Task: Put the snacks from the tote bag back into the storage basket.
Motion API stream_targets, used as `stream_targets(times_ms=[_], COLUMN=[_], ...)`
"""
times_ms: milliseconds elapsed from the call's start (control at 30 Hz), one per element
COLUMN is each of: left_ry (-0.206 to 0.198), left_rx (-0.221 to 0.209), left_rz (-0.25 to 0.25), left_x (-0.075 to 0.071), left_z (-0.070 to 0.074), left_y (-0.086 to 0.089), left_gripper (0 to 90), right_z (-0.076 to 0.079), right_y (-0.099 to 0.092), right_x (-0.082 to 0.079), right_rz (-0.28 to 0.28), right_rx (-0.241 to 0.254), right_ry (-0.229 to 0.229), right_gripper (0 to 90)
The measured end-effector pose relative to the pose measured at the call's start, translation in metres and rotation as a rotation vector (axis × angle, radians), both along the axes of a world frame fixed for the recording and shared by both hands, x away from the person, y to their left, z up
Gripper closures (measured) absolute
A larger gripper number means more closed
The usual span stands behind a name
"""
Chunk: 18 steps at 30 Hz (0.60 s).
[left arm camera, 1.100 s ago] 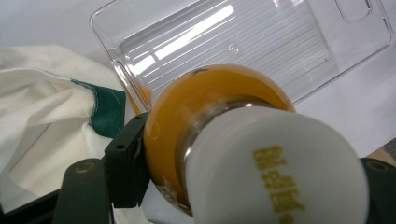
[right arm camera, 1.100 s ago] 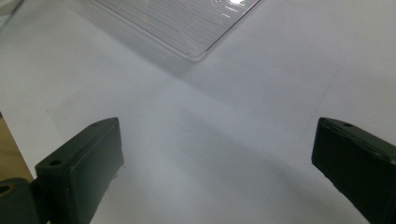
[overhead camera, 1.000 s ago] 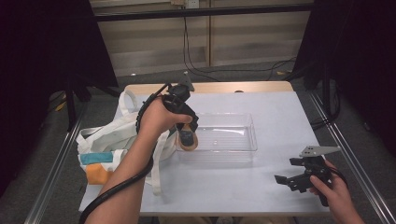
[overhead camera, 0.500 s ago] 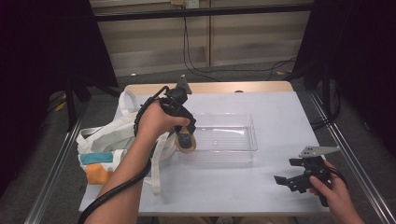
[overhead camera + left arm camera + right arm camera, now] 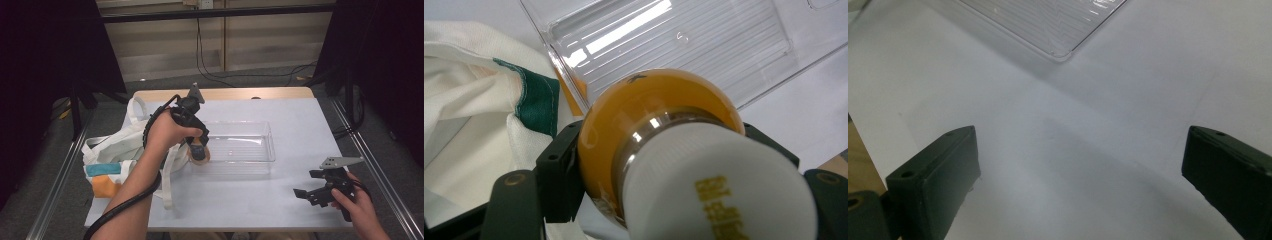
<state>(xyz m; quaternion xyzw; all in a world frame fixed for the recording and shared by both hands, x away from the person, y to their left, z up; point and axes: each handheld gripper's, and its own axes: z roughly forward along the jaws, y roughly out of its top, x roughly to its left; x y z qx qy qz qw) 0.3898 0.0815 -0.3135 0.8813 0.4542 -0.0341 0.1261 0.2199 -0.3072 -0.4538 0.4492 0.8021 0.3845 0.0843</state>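
Note:
My left gripper (image 5: 199, 150) points down over the left end of a clear plastic bin (image 5: 260, 150) and is shut on an orange bottle (image 5: 644, 115) with a white cap (image 5: 719, 185). In the left gripper view the bottle sits between the jaws, cap toward the camera, above the bin's (image 5: 684, 45) left wall. In the high view the bottle (image 5: 201, 155) looks tan at the bin's left edge. My right gripper (image 5: 307, 196) rests low over the table near the front right corner, open, nothing between its jaws. The right gripper view shows a corner of the bin (image 5: 1048, 25) ahead.
A white cloth tote bag (image 5: 117, 147) with teal and orange patches lies at the table's left edge, its handles trailing toward the front. The white table (image 5: 300, 120) has bare room right of the bin. Metal rails run along both sides of the table.
My left gripper has carried the bottle slightly right and down, to the bin's left end. The right gripper has stayed in place.

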Motion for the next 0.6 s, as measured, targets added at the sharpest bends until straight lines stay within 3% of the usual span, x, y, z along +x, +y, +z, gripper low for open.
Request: stream_targets(times_ms=[600], left_ry=[0.006], left_rx=[0.008], left_rz=[0.007], left_x=[-0.0022], left_z=[-0.0093], left_y=[-0.0001], left_gripper=[30.2], right_z=[-0.0005], right_y=[0.0013], right_x=[-0.0001], right_rz=[0.005], right_rx=[0.001], right_ry=[0.003], right_gripper=[2.0])
